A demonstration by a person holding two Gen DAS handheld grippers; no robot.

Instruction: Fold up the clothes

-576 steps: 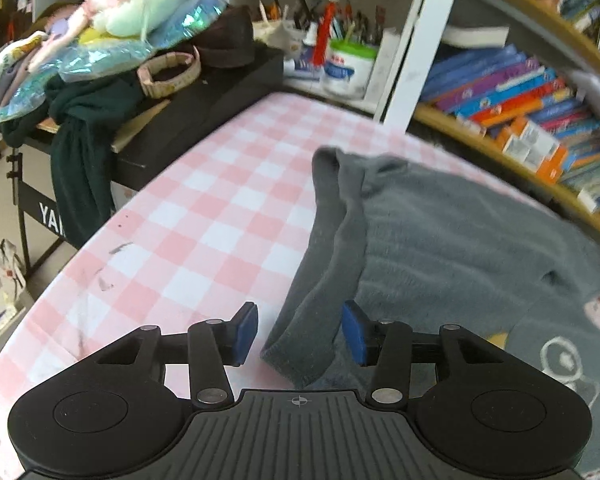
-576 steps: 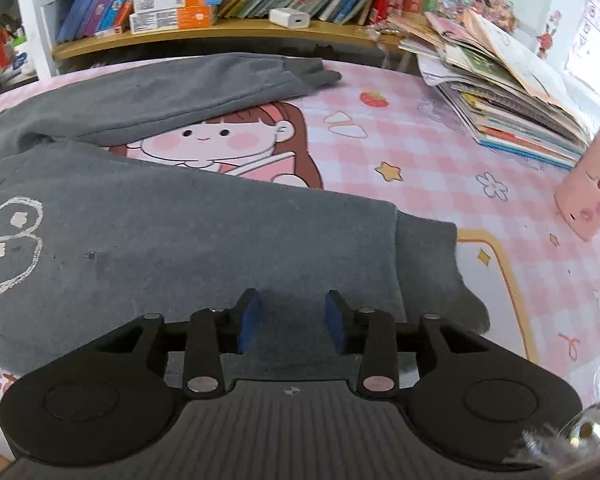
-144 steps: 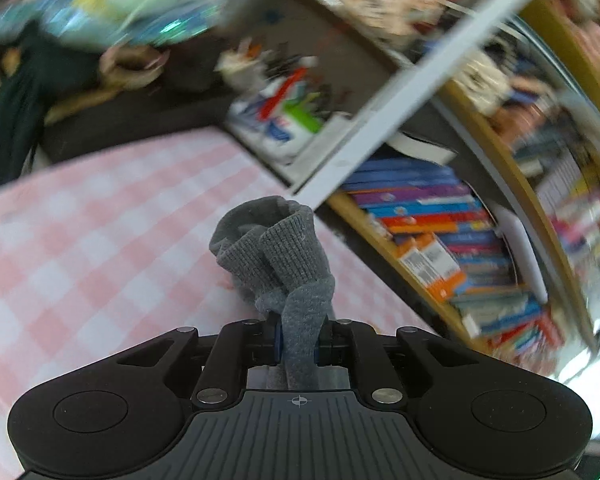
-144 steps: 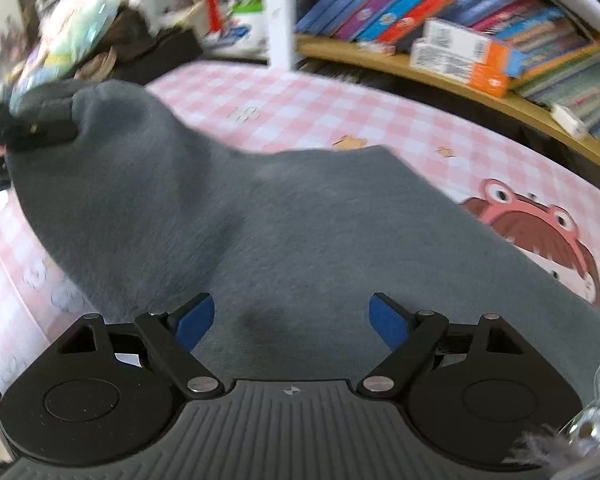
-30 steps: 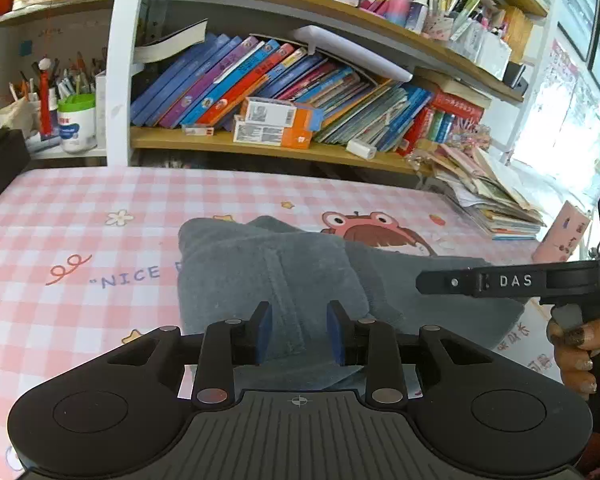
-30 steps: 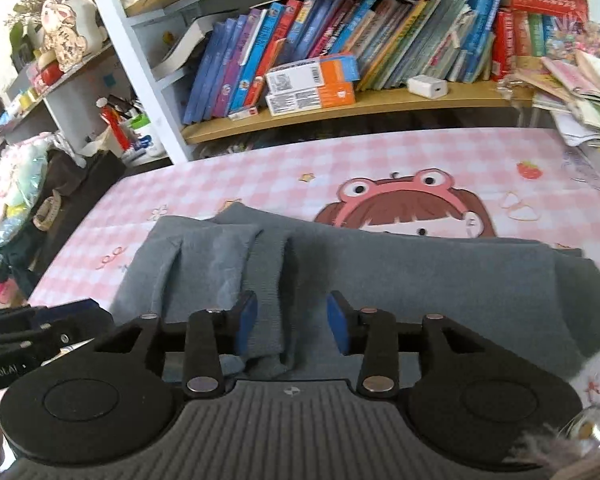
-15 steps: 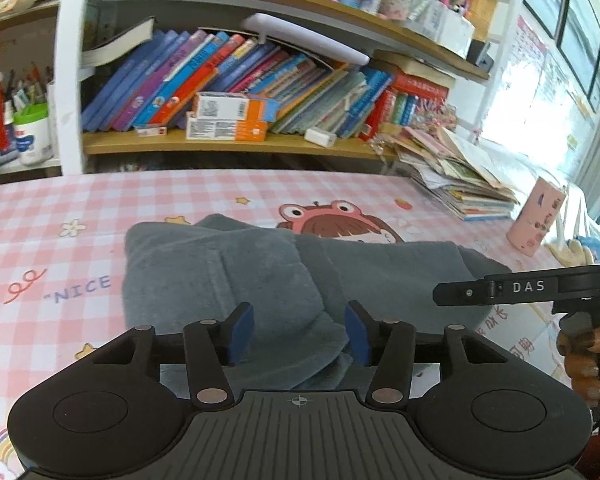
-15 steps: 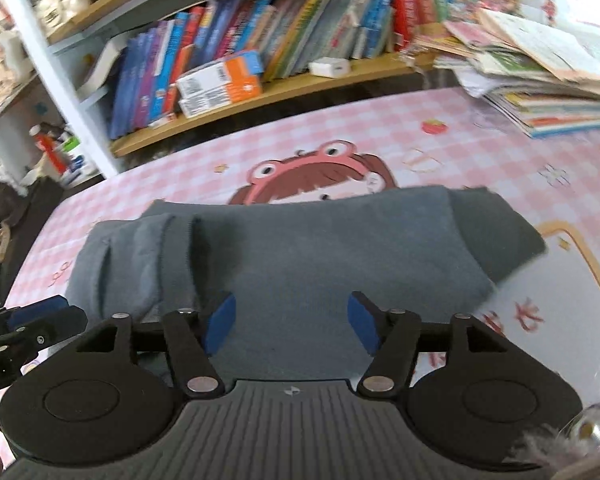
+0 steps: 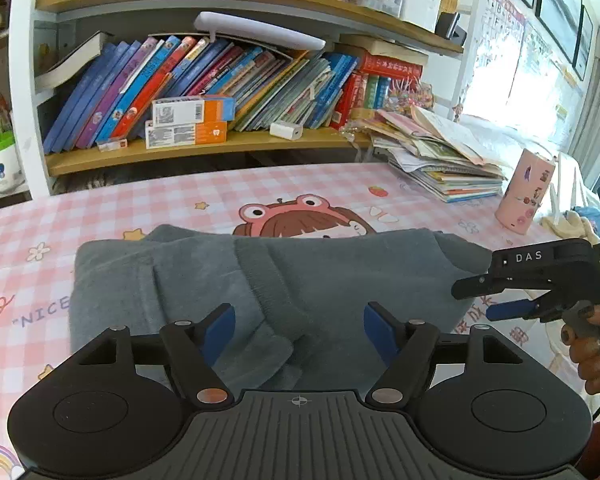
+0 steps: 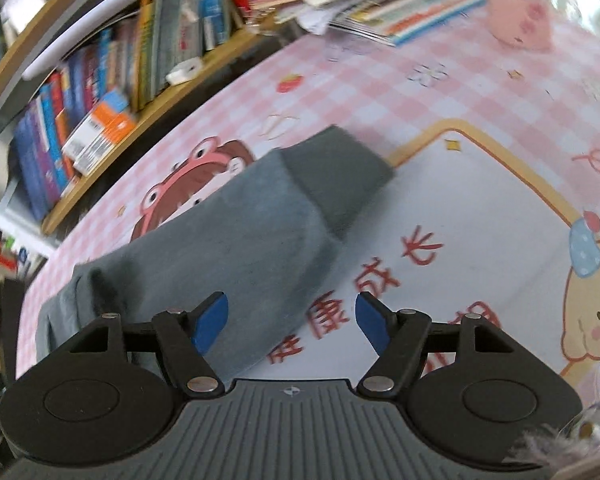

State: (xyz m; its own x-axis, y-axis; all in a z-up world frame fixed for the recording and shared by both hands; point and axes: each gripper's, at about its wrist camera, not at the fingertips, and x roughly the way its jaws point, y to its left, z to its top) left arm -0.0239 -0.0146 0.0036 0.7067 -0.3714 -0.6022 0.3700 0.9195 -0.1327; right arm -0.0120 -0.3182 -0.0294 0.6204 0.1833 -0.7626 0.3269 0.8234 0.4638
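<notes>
Jaws wide on both grippers, nothing held. Left gripper (image 9: 299, 330) hovers over near edge of grey garment (image 9: 284, 280), folded flat on pink checked worktop (image 9: 112, 208). Right gripper (image 10: 291, 320) sits just off the garment's right end, tilted view.

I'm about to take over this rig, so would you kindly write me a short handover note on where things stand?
Left gripper: open, empty, above the near edge of the grey sweater.
Right gripper: open, empty, over the sweater's right end.
The sweater lies on the pink checked tablecloth, folded into a long band, sleeves tucked in.
Left to do, probably: fold the band across, then square it up.
</notes>
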